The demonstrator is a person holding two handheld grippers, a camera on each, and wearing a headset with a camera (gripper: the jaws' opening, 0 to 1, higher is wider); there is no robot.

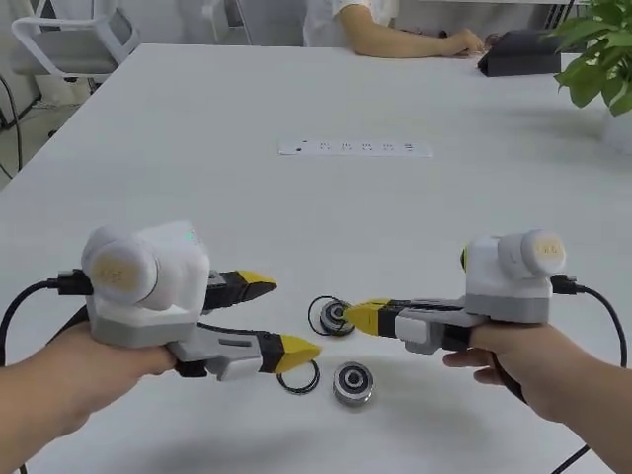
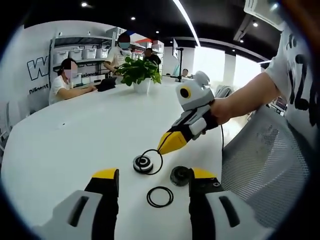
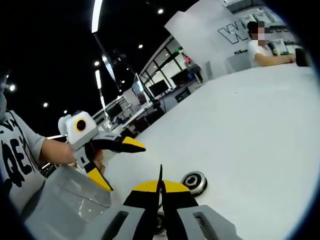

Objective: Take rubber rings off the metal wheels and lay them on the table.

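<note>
Right gripper (image 1: 357, 314) was clamped shut on a rubber ring (image 2: 160, 165) half off the far wheel (image 1: 336, 316); left gripper (image 1: 293, 317) hung open nearby. A loose ring (image 1: 298, 378) lay on the table (image 1: 296, 197). Next move probably: pull this ring clear and lay it down.

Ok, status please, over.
Left hand-held gripper open. Right hand-held gripper shut on rubber ring, looped round wheel. Loose ring on table, second wheel bare. Nothing blocking.

shiny metal wheel (image 1: 353, 382), matt black rubber ring (image 1: 298, 391)
</note>
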